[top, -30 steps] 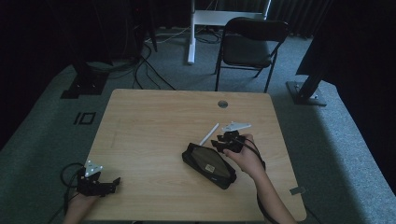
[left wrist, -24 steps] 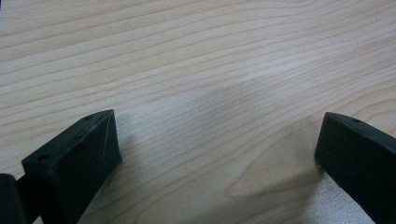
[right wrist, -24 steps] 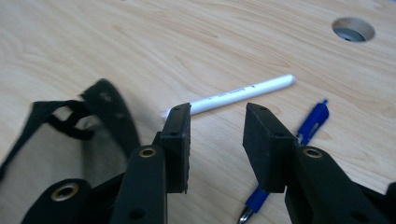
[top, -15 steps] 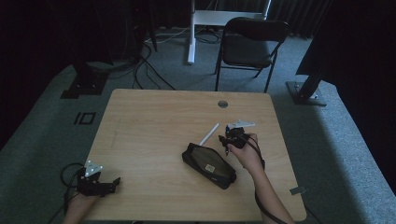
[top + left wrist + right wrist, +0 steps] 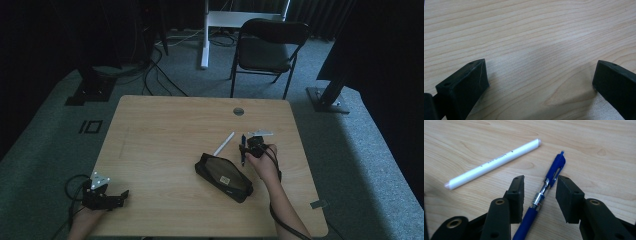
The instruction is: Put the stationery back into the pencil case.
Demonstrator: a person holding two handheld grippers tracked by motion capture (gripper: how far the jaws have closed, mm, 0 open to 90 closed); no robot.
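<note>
Blue pen [image 5: 544,192] lies on the surface toward its right edge, between the spread jaws of the right tool [image 5: 540,192], not yet pinched. Left tool [image 5: 539,77] idles spread near the front-left corner.

Only print worth noting: the white cylindrical plastic marker-like stick [image 5: 492,163] lying on the light wood-grain table [image 5: 599,140] has a short line of small dark lettering along its barrel, approx. mid-length, plus one dark dot nearer the rounded tip. Seen in the right gripper view, letters too small and blurred to read; no word or brand can be made out.

The black soft fabric pencil case [image 5: 223,177] carries a small tan rectangular label [image 5: 225,180] w/ dark marks on its top face, seen in the high view. Illegible at this res.

No other text, nos. or signs readable.
</note>
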